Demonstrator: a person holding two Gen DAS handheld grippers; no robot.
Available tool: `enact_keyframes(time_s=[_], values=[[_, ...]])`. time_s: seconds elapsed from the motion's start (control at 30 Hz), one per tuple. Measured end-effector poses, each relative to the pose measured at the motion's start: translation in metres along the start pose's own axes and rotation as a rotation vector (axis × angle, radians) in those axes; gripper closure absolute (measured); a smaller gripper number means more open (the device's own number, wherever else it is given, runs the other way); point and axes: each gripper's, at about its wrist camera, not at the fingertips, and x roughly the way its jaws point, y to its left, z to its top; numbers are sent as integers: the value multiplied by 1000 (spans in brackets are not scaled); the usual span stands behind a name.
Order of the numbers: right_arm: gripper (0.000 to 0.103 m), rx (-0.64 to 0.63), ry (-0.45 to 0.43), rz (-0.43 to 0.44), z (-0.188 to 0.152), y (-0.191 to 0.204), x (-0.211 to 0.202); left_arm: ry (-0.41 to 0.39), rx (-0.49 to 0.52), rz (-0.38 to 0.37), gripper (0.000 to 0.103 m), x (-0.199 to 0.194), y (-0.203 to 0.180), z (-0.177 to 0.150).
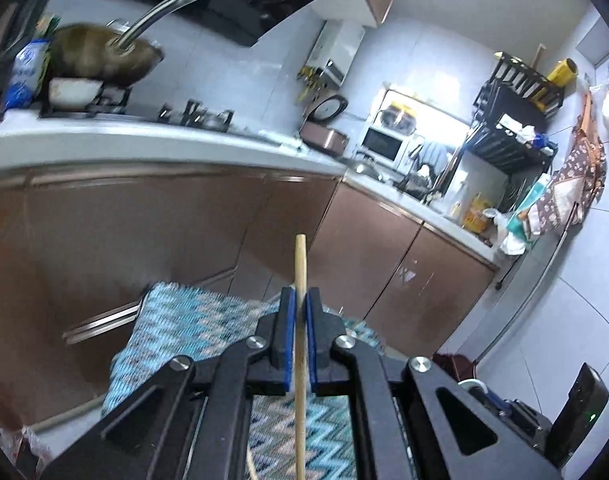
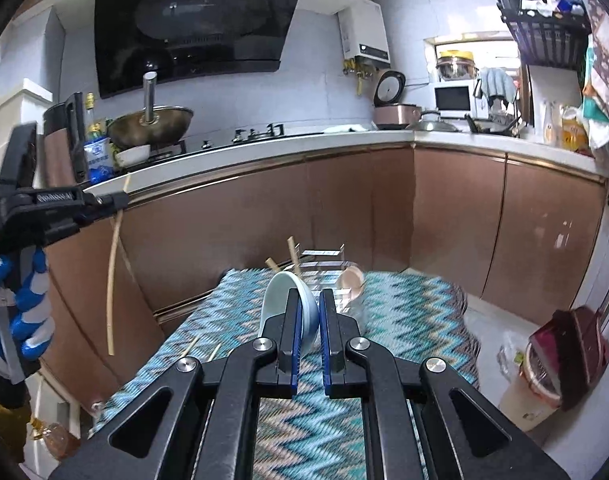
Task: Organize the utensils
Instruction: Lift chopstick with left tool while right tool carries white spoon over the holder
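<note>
My left gripper [image 1: 301, 300] is shut on a wooden chopstick [image 1: 300, 264] that stands upright between the pads, held in the air above the zigzag-cloth table [image 1: 192, 320]. In the right wrist view the left gripper [image 2: 120, 200] shows at far left with the chopstick [image 2: 112, 280] hanging down. My right gripper [image 2: 309, 300] is shut on the rim of a pale blue bowl [image 2: 280, 300], held tilted above the table [image 2: 404, 320]. Behind it stands a clear rack [image 2: 324, 264] with chopsticks [image 2: 292, 252] and a pink spoon [image 2: 350, 280].
Brown cabinets [image 2: 344, 208] and a white counter [image 2: 264, 148] with a wok [image 2: 152, 124] run behind the table. Loose chopsticks [image 2: 192, 346] lie on the cloth at left. A bin with a drink cup [image 2: 544, 380] sits on the floor at right.
</note>
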Motion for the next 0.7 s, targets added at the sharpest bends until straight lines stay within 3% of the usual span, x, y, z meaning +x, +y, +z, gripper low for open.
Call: enact_keyframes(time_s=[0.17, 0.33, 0.5, 0.7], values=[[95, -43, -42, -82, 25, -13, 36, -93, -2, -15, 98, 42, -26, 23], [95, -96, -89, -176, 43, -22, 76, -185, -9, 38, 98, 100, -42, 31], [95, -154, -106, -242, 51, -27, 128, -197, -46, 61, 98, 164, -43, 24], [95, -174, -86, -262, 44, -37, 174, -184, -8, 84, 98, 216, -42, -1]])
